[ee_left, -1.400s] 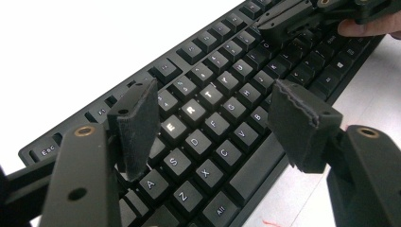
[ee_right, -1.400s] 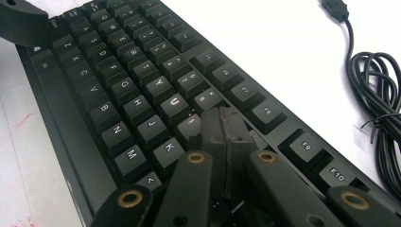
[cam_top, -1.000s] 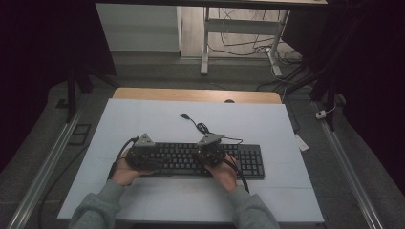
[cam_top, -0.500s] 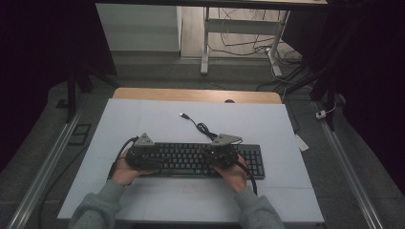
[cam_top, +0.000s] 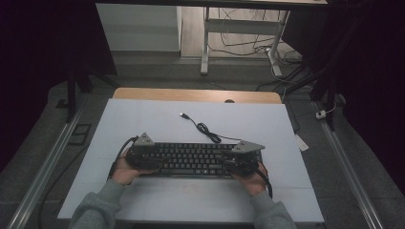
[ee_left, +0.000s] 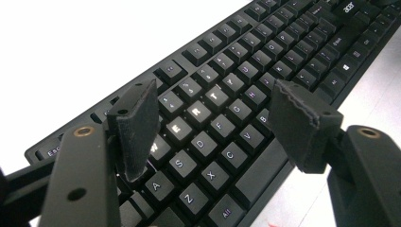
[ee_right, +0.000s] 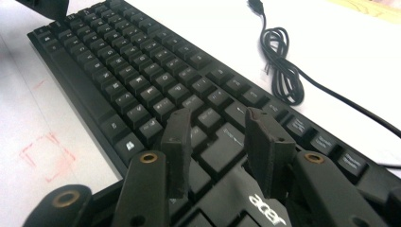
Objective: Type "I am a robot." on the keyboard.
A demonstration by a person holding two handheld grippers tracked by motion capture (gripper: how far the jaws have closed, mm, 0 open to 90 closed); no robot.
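A black keyboard [cam_top: 196, 160] lies across the near middle of the white table, and its cable [cam_top: 203, 128] coils behind it to a loose USB plug. My left gripper [cam_top: 152, 160] hangs over the keyboard's left end. In the left gripper view its jaws [ee_left: 213, 101] stand wide open above the letter keys [ee_left: 198, 113], with nothing held. My right gripper [cam_top: 234, 162] is over the keyboard's right part. In the right gripper view its jaws [ee_right: 220, 118] have just been opening; they are partly apart above the keys [ee_right: 118, 56] with nothing between them. The coiled cable [ee_right: 283, 71] lies beyond.
The white table top [cam_top: 143, 119] ends in a wooden strip [cam_top: 191, 94] at the back. A red square outline [ee_right: 47, 156] is drawn in front of the keyboard. Metal rails [cam_top: 43, 167] run along both sides, and a desk frame [cam_top: 205, 43] stands beyond.
My right hand has slid its gripper rightward along the keyboard, from near the middle to the right end. The left hand and the keyboard have stayed put.
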